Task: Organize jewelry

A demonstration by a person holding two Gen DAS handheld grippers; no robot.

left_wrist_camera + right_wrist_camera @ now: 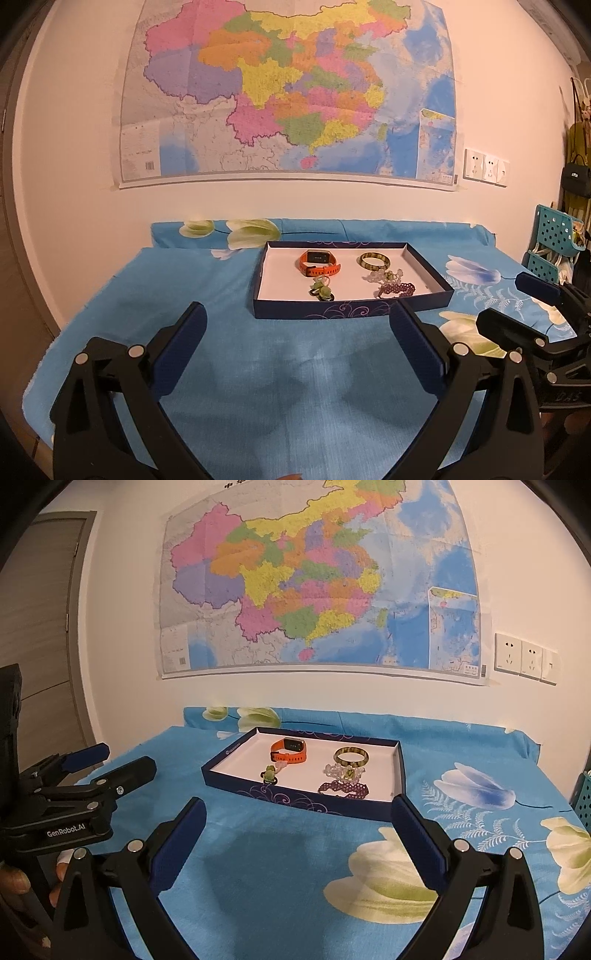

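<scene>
Your left gripper (297,325) and right gripper (299,818) hover wide apart, empty, short of the box (258,794) holding watch (290,751), bangle (351,757), beads (343,788).

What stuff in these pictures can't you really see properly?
- Watch screen: too small to read, both views.
- Purple beads: bunched in a heap; one strand or several, unclear.
- Green charm: too small, shape unclear.
- Map top: cut off by the right wrist picture's edge.
- Person's hand: mostly hidden behind the left gripper.
</scene>
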